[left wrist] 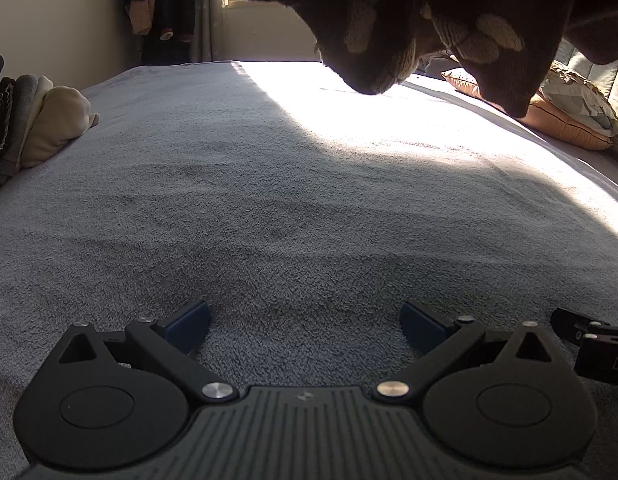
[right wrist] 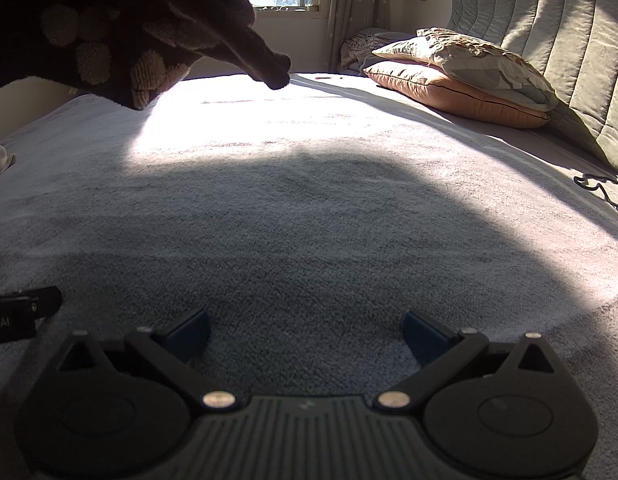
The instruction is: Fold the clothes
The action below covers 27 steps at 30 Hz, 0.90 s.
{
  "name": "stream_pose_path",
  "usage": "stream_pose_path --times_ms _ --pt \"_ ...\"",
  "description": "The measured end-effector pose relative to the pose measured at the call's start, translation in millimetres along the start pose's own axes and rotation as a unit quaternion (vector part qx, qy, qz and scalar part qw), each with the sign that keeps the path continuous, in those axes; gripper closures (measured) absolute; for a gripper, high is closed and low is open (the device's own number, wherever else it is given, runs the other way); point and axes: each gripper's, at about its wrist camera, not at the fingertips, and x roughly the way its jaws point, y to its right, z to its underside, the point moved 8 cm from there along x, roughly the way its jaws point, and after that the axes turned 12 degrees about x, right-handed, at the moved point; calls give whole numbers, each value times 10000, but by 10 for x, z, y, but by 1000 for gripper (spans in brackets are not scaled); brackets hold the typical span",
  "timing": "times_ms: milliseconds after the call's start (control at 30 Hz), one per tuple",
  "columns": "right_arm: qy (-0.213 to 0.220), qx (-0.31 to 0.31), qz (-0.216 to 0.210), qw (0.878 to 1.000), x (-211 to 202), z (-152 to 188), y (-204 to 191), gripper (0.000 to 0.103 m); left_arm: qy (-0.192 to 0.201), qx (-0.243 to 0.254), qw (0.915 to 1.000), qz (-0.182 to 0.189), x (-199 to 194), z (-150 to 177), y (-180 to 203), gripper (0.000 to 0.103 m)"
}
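Left wrist view: dark brown knit garment with tan patches [left wrist: 449, 28] is hanging above and ahead of both grippers' released, empty jaws, left gripper [left wrist: 305, 322], right gripper [right wrist: 305, 330], clear of the grey fleece bed [left wrist: 269, 200].

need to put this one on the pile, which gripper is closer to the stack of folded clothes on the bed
Left. The stack of folded clothes lies ahead and to the left of the left gripper. The right gripper sits further right, and only an edge of the stack shows at its far left.
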Motion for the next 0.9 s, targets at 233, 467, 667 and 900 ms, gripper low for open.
stream_pose_path --times_ms 233,467,667,900 --pt "16 -4 29 10000 -7 1 6 0 -10 -6 10000 12 -30 6 43 0" --pt "-232 8 -1 9997 -4 -48 1 0 -5 34 10000 -34 -94 -12 337 0" --pt "840 -208 -466 9952 -144 -527 35 0 -101 -13 9999 20 -155 -29 522 0" --pt "825 -2106 43 9741 120 -531 -419 4 -237 62 9991 338 -351 -127 708 0"
